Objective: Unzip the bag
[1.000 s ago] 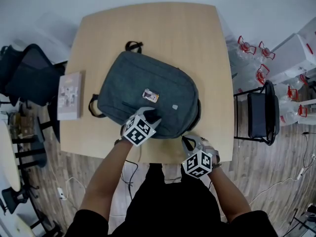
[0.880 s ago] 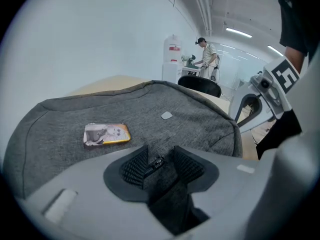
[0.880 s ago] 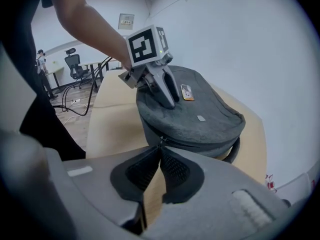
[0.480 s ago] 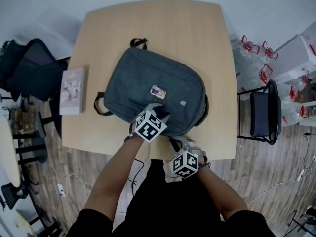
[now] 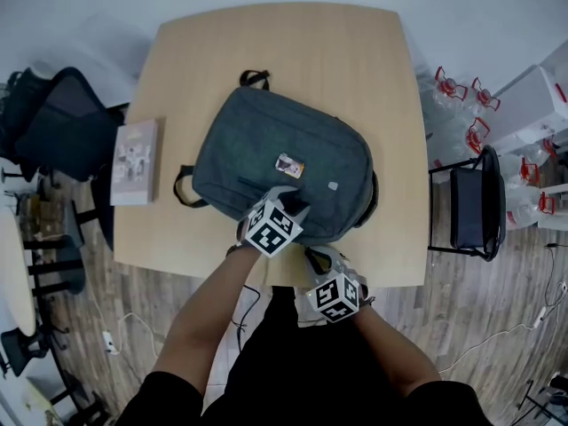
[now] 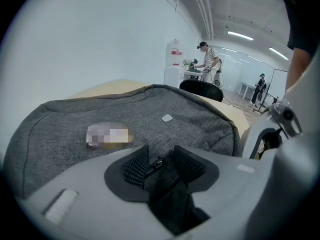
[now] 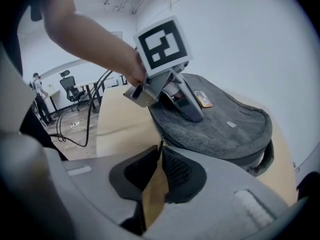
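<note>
A grey backpack (image 5: 284, 153) lies flat on the wooden table (image 5: 284, 43), with a small tag (image 5: 289, 164) on top. My left gripper (image 5: 293, 204) rests on the bag's near edge. In the left gripper view (image 6: 159, 163) it is shut on a fold of the bag's fabric (image 6: 150, 119), with a small metal zipper part between the pads. My right gripper (image 5: 312, 257) sits at the table's front edge, just below the bag's near side. Its jaws (image 7: 160, 151) are opening, and the thin zipper pull (image 7: 159, 145) still stands pinched between the tips.
A book-like box (image 5: 135, 161) lies on the table's left side. A black chair (image 5: 53, 122) stands at the left and another chair (image 5: 470, 211) at the right, beside water bottles (image 5: 461, 96). Cables (image 5: 235, 304) trail on the floor under the front edge.
My right gripper has slid left along the bag's near edge. The left gripper has kept its hold on the bag. The head view has shifted slightly.
</note>
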`<state>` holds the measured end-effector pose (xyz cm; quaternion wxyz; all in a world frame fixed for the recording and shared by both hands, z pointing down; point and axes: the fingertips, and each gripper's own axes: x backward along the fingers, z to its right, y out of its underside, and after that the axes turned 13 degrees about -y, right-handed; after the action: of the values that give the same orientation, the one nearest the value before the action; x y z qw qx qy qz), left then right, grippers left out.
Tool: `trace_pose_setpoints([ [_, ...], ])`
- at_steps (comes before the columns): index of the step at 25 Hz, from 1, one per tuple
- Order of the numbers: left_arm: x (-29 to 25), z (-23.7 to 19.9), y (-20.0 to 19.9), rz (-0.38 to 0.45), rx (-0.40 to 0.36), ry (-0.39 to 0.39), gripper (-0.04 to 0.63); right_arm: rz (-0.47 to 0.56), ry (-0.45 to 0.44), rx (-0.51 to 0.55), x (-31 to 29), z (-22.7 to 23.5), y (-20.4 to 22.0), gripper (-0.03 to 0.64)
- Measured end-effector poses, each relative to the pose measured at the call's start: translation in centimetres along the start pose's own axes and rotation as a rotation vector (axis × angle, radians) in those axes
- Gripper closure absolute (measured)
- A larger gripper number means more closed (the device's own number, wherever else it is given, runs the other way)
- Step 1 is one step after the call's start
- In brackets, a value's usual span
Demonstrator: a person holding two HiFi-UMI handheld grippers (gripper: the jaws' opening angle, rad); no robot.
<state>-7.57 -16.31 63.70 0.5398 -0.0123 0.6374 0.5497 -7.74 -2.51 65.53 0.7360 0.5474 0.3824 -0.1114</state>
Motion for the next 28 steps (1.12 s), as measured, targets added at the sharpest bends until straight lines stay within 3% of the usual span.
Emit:
trace_pose_setpoints([
  [2, 0.7, -1.0, -0.6, 0.07, 0.048, -0.039, 0.458, 0.053, -0.004, -0.052, 1.8, 0.3, -0.4, 0.56],
  [7, 5.8, -4.0, -3.5, 0.266, 0.321, -0.121, 0.505, 0.216, 0.061, -0.147, 7.9, 3.7, -3.4, 0.554],
  [11, 10.3, -5.0, -4.1, 0.367, 0.41, -0.202, 0.55, 0.339, 0.157, -0.15, 12.3, 7.1, -7.4, 0.614],
  [16, 14.4, -4.9, -4.9, 0.45, 0.52, -0.246, 0.577, 0.454, 0.259, -0.071, 16.8, 10.1, -12.0, 0.615],
  [20, 16.4, -5.0, -6.3, 0.506, 0.541, -0.281, 0.577, 0.523, 0.306, -0.035, 19.1, 11.6, -14.3, 0.615],
  [28, 17.9, -5.7, -8.4, 0.574, 0.532, -0.329, 0.577, 0.549, 0.336, 0.035, 20.3, 12.2, -16.5, 0.615],
])
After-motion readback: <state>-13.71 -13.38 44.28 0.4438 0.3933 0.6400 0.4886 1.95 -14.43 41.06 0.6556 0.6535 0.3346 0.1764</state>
